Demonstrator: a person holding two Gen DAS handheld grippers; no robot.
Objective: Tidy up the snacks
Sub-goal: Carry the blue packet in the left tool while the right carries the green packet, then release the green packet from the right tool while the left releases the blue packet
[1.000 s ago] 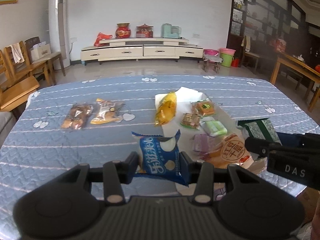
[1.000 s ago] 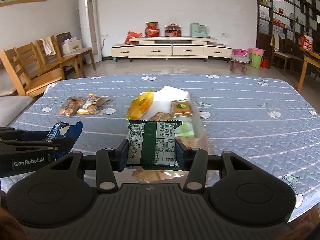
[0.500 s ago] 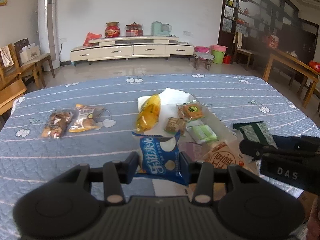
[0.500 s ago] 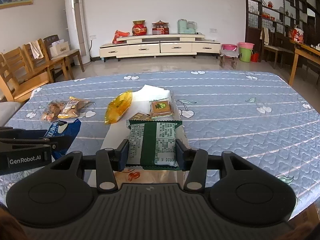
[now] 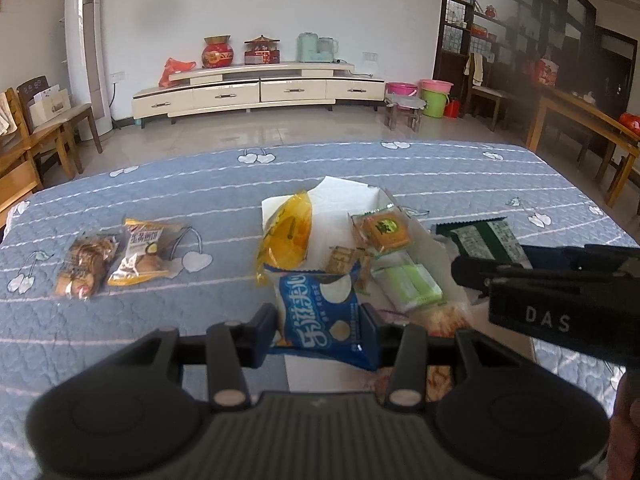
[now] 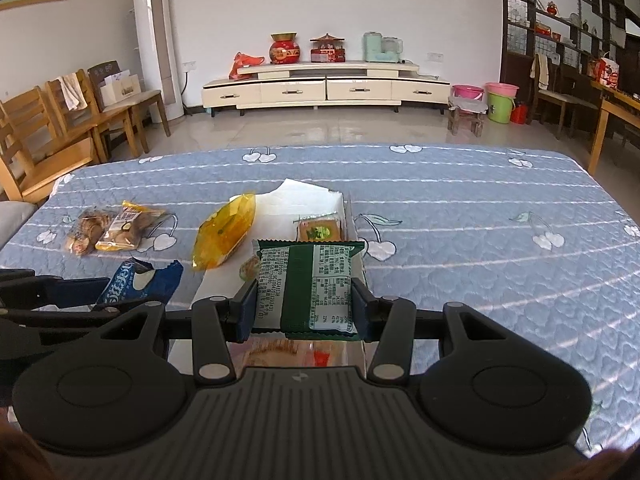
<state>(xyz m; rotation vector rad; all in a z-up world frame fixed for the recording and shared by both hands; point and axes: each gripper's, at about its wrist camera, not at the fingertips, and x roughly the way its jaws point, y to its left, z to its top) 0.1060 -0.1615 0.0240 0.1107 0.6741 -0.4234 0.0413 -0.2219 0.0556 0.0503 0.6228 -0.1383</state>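
My left gripper (image 5: 320,330) is shut on a blue snack packet (image 5: 324,314) and holds it above the near end of a white box (image 5: 344,200). My right gripper (image 6: 304,310) is shut on a green snack packet (image 6: 308,284), also held over the box (image 6: 308,196). The box holds a yellow bag (image 5: 286,232), an orange-green square packet (image 5: 384,230), a pale green packet (image 5: 408,286) and an orange packet partly hidden under the grippers. The right gripper also shows in the left wrist view (image 5: 472,270); the blue packet shows in the right wrist view (image 6: 136,282).
Two brown snack packets (image 5: 112,258) lie on the blue quilted tablecloth (image 5: 460,168) to the left of the box. Wooden chairs (image 6: 48,132) stand off the table's left side. A wooden table (image 5: 580,120) stands to the right.
Both grippers have shifted to the right along the table with their packets still held. The scattered snacks now sit further left in both views.
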